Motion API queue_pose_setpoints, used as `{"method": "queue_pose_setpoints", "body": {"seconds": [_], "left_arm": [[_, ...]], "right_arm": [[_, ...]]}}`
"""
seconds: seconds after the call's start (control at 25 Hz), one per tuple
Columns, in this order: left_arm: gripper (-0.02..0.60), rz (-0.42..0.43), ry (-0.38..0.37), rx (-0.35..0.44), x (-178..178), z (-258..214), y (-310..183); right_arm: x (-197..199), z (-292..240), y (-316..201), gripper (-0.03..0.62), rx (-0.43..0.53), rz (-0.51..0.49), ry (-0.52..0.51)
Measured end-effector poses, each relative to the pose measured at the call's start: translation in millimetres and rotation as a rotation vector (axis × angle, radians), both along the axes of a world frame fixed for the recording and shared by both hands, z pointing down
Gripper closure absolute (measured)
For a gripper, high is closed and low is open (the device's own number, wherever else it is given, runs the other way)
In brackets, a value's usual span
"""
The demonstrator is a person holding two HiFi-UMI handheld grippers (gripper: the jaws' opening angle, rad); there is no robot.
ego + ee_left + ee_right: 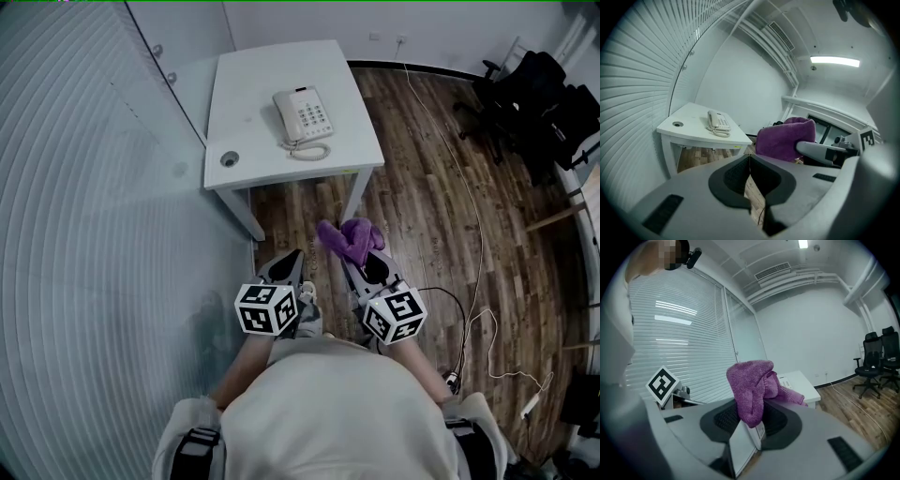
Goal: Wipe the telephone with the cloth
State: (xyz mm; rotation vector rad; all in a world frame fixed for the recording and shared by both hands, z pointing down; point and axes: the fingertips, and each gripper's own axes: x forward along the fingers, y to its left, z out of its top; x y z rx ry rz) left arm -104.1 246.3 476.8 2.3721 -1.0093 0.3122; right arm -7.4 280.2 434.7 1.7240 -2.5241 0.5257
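A white telephone (pixel 304 118) with a coiled cord rests on the small white table (pixel 253 94) ahead of me; the left gripper view shows the telephone (pixel 718 123) at mid-left. My right gripper (pixel 354 255) is shut on a purple cloth (pixel 350 239), which bunches up above its jaws (pixel 751 389) and hides most of the table behind it. My left gripper (pixel 292 262) is shut with nothing in it, jaws together (pixel 749 161). Both grippers hang over the wooden floor, short of the table's near edge.
A wall of white blinds (pixel 84 234) runs along the left. The table has a round cable hole (pixel 229 158) near its front left corner. Black office chairs (pixel 534 94) stand at the far right. White cables (pixel 478 281) trail across the wooden floor.
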Motion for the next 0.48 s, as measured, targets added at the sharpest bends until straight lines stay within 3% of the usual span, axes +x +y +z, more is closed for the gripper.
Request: {"method": "queue_pose_setpoints", "body": {"seconds": [0.48], "left_arm": [[0.560,-0.001,0.022,0.009,13,-13,-84]], "right_arm": [[10,-17,-86,0.468,0.025,-0.013,0.028]]}}
